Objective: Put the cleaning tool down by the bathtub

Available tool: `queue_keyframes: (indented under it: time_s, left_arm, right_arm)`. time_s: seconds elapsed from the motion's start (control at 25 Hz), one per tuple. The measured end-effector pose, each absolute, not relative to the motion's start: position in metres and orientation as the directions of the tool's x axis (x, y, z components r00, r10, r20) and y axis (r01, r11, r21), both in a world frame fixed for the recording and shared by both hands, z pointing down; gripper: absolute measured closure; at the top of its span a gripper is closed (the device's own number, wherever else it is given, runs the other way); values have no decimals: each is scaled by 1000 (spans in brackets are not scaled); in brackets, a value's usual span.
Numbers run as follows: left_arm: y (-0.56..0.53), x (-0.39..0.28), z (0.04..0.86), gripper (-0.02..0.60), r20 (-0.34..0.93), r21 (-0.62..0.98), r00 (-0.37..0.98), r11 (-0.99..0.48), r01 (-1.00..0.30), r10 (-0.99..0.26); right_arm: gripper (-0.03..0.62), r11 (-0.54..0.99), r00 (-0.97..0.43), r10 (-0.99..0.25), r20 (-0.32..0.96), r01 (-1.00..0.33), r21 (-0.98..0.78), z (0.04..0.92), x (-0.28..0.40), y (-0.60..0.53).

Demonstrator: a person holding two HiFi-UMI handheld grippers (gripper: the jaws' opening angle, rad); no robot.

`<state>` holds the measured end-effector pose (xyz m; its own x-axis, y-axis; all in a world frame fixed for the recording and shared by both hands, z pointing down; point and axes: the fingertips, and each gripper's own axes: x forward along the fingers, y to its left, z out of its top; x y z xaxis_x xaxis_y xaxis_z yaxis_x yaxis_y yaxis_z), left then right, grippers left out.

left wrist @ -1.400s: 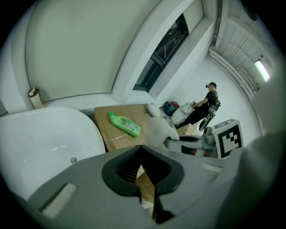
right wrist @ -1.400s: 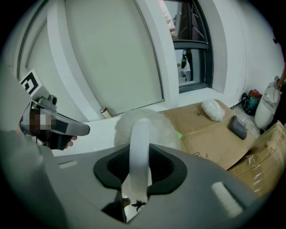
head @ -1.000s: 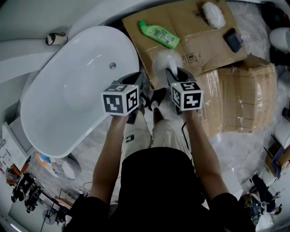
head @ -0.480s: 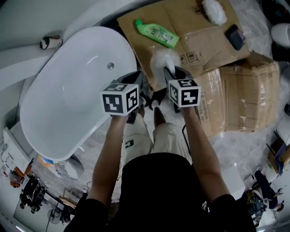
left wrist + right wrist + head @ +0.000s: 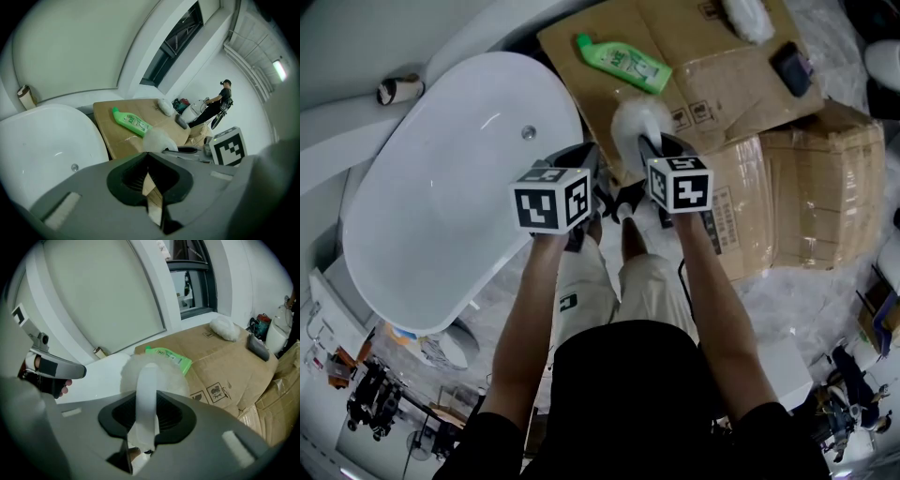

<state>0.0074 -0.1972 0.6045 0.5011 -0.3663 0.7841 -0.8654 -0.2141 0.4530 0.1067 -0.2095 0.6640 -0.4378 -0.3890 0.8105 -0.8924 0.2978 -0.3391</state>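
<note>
The cleaning tool is a fluffy white duster head point(image 5: 636, 120) on a white handle point(image 5: 146, 390). My right gripper point(image 5: 146, 414) is shut on that handle, and the head point(image 5: 152, 367) hangs over the flattened cardboard point(image 5: 712, 75) just right of the white bathtub point(image 5: 441, 206). My left gripper point(image 5: 577, 161) sits beside it near the tub's right rim. Its jaws point(image 5: 150, 180) are shut with nothing between them. From the left gripper view the duster head point(image 5: 157, 139) shows just ahead, with the right gripper's marker cube point(image 5: 228, 146) to the right.
A green bottle point(image 5: 623, 64) lies on the cardboard beyond the duster. Farther back lie a second fluffy white pad point(image 5: 748, 17) and a small black object point(image 5: 791, 67). Cardboard boxes point(image 5: 811, 197) stand at right. A roll point(image 5: 398, 90) sits on the ledge behind the tub. A person point(image 5: 220, 101) stands far off.
The right gripper with the duster has edged slightly forward and left over the cardboard. The left gripper has stayed almost where it was.
</note>
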Motion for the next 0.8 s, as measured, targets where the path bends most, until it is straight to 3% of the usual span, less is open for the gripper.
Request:
queue_keyframes:
  time_s: [0.8]
  left_arm:
    - [-201,-6,625,581,793,464,498,-181,-867,-352]
  right_arm:
    - [499,353,-428,-326,843,-882,-312,718,82,-219]
